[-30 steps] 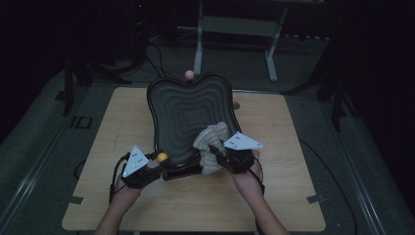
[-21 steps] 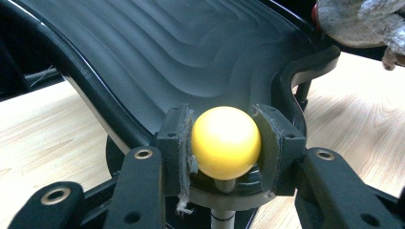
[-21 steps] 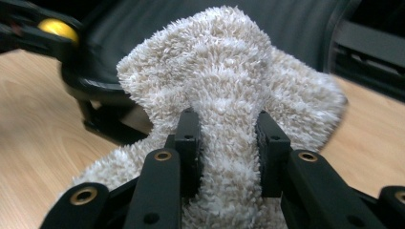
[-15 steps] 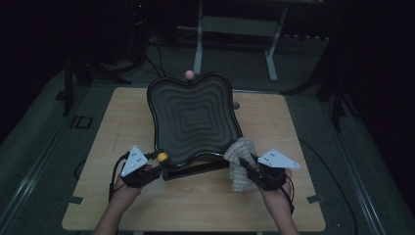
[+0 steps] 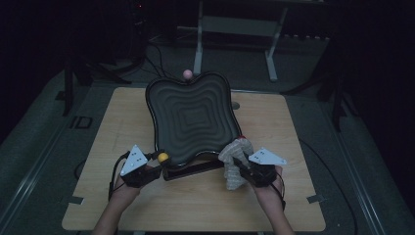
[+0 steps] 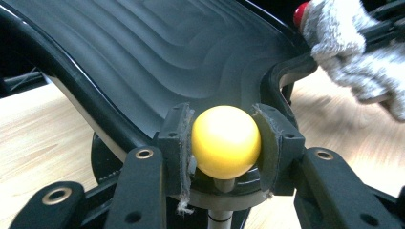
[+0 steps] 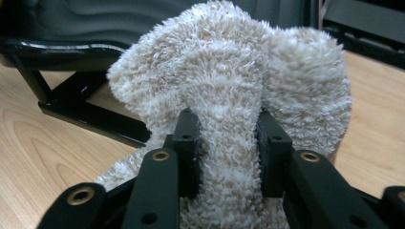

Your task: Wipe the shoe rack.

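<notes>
Lying dark and hard to read beyond the wooden table (image 5: 274, 122): black stands and cables on the floor, blurring into shadow. Tilting up from a black base near the table's middle, a large dark wavy tray (image 5: 193, 117), its far rim carrying a small pink knob (image 5: 187, 74); underside hidden. Hanging at the tray's near right corner, just beside the rim, a fluffy beige cloth (image 5: 235, 156), its lower folds cut off behind the right gripper (image 5: 243, 164). Pinching a thick fold of that cloth, both black fingers (image 7: 187, 138) sinking into the pile and the cloth bulging above and around them in the right gripper view. Peeking out behind the cloth in the left gripper view, a red knob (image 6: 301, 13), mostly covered. Clamping a yellow ball knob (image 6: 226, 140) at the tray's near left edge, the left gripper (image 5: 155, 161), pads pressing either side; stem below the ball barely showing.
</notes>
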{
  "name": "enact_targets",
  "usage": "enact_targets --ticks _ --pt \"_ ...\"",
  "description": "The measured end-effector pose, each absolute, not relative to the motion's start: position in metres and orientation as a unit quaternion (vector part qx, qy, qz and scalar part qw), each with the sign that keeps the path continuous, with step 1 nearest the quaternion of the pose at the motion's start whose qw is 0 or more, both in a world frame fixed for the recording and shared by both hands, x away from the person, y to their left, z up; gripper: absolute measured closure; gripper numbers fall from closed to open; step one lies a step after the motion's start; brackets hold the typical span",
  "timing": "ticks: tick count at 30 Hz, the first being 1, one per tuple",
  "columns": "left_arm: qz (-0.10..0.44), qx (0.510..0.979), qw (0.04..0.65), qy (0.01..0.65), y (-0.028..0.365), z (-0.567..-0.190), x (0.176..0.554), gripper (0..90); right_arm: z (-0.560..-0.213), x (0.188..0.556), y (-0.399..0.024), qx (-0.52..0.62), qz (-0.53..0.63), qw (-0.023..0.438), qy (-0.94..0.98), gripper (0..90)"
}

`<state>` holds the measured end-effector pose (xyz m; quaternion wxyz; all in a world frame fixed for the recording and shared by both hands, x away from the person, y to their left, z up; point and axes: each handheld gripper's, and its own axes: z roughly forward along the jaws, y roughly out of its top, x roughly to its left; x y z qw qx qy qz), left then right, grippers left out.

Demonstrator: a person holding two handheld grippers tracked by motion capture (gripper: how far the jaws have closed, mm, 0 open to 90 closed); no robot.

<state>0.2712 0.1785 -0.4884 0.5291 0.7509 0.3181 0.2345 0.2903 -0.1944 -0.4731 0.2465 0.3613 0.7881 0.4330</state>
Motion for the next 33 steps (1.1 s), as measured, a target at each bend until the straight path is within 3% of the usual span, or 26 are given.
enact_targets --ticks 11,17,23,30,33 --pt "0.222 0.755 0.537 0.303 0.183 -0.490 0.275 59.2 -0.497 0.293 -0.198 0.388 0.389 0.227 0.804 69.3" --pt "0.219 0.756 0.539 0.299 0.184 -0.490 0.275 59.2 -0.480 0.292 -0.199 0.384 0.402 0.247 0.794 69.3" --pt "0.217 0.759 0.539 0.295 0.184 -0.490 0.276 59.2 -0.495 0.295 -0.197 0.391 0.389 0.232 0.801 69.5" --pt "0.217 0.761 0.537 0.292 0.185 -0.489 0.276 59.2 -0.473 0.286 -0.192 0.373 0.409 0.249 0.795 69.5" --pt "0.217 0.762 0.536 0.292 0.185 -0.489 0.276 59.2 -0.488 0.289 -0.187 0.374 0.393 0.240 0.805 69.5"
